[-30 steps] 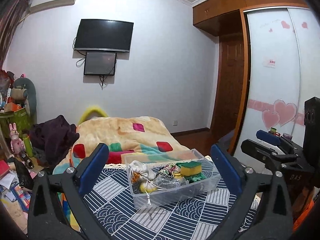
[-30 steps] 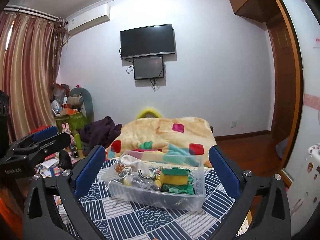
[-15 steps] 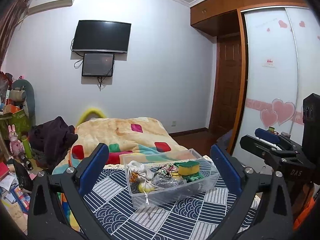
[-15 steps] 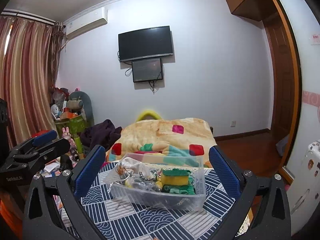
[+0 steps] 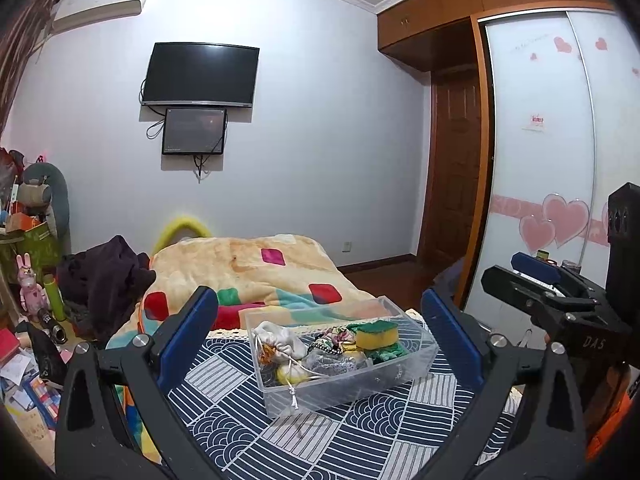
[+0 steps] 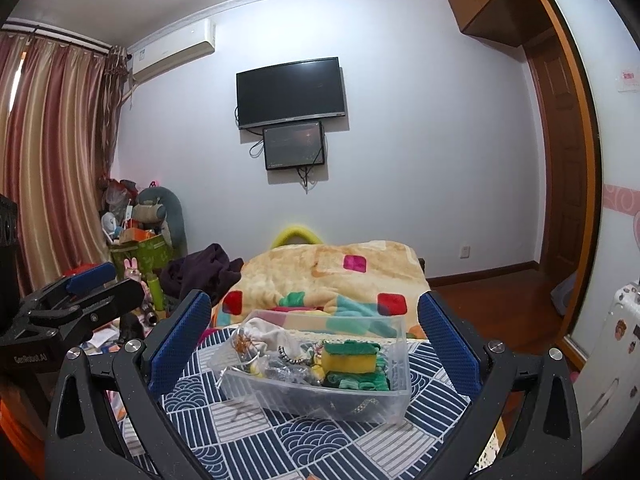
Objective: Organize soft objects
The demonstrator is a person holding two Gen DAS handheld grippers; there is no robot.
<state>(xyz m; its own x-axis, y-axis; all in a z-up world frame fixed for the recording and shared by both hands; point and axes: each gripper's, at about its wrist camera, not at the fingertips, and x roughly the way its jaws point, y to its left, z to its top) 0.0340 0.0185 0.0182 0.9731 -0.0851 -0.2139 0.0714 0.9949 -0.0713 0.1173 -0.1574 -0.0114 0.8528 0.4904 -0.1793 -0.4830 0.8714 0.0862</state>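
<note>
Both grippers level, aimed at the bin (image 5: pixel 340 376).
Left gripper (image 5: pixel 320 336) and right gripper (image 6: pixel 316 340) hover side by side, jaws wide apart, holding nothing.

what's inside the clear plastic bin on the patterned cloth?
Clear plastic bin holds a yellow-and-green sponge on green cloth, a cream drawstring pouch and beaded strands. Items beneath the pile are covered.

Clear bin (image 5: pixel 352 384) sat open-topped on patterned cloth (image 5: pixel 240 432); sponge (image 5: pixel 377 333) and pouch (image 5: pixel 280 340) crowded inside.
</note>
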